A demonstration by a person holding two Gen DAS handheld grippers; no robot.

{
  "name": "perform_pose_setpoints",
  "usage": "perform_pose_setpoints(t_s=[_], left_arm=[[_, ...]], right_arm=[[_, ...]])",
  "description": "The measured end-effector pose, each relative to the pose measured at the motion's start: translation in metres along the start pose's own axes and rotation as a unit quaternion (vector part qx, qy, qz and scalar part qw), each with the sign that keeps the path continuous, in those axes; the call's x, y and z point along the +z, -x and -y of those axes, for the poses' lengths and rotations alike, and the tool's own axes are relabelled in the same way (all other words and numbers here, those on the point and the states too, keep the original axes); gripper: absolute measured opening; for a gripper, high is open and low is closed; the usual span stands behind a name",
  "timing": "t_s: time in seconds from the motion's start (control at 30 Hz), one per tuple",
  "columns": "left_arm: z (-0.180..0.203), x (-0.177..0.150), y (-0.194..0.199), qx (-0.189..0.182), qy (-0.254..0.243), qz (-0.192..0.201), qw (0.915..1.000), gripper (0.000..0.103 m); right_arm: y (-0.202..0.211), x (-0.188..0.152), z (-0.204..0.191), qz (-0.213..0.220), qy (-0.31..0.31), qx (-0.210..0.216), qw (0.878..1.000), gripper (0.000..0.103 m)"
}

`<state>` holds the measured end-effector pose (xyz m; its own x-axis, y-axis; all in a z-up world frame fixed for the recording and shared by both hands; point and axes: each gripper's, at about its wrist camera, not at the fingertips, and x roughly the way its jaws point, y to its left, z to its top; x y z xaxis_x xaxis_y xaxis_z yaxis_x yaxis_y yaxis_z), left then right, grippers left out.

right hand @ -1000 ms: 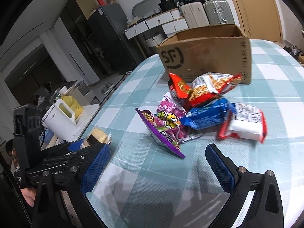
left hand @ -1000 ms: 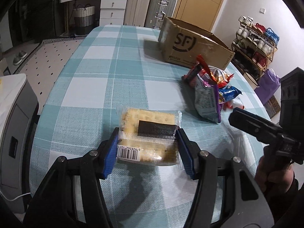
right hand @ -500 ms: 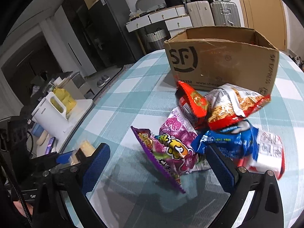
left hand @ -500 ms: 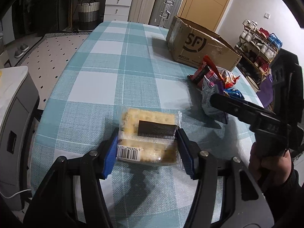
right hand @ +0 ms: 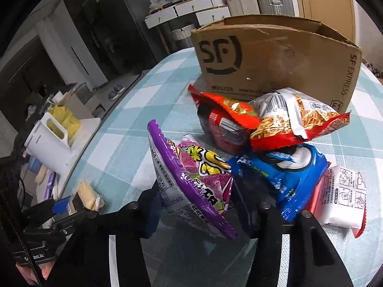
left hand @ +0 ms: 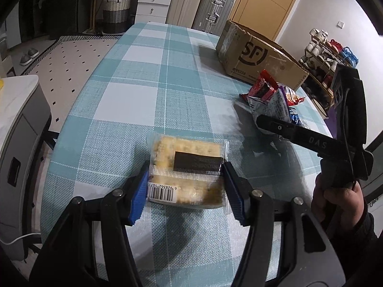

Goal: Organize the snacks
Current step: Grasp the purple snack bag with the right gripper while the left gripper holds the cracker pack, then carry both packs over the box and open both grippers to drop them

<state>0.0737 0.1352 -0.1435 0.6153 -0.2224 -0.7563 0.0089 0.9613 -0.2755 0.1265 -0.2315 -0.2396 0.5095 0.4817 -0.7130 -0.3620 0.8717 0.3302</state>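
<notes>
**Both grippers closed on snack packs**

The cracker pack [left hand: 185, 169] lies flat on the checked tablecloth [left hand: 148, 76] near the table's close edge, barcode toward the camera. The left gripper [left hand: 185, 186] has its blue pads [left hand: 138, 193] pressed against the pack's two sides, holding it.

Off to the right, the purple snack bag [right hand: 198, 181] stands on edge at the near side of the snack pile. The right gripper [right hand: 196, 205] is narrowed onto it, one finger on each face of the bag.

Behind the purple bag lie a red packet [right hand: 222, 119] and a noodle bag [right hand: 294, 119], the noodle bag resting partly on the red one. A blue cookie bag [right hand: 282, 172] sits just beside the purple bag, and a white packet [right hand: 340, 198] lies at the pile's right end.

A cardboard box [right hand: 275, 57] marked SF, open at the top, stands just behind the pile. Suitcases [left hand: 201, 7] and white drawers [left hand: 153, 2] line the far wall.
</notes>
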Motion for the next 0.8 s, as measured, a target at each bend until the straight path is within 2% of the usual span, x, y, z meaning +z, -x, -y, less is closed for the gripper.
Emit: perform_pose_setpoints(t_s=[0.4,0.8], left_arm=[[0.008,0.003,0.015,-0.001,0.001,0.013,0.9999,0.055],[0.044,0.016,0.031,-0.013,-0.025,0.024,0.9993,0.055]], right_arm=[[0.031,-0.013,0.000,0.019,0.001,0.035,0.999,0.048],[0.103,-0.024,0.017,0.069,-0.023,0.070,0.995,0.048]])
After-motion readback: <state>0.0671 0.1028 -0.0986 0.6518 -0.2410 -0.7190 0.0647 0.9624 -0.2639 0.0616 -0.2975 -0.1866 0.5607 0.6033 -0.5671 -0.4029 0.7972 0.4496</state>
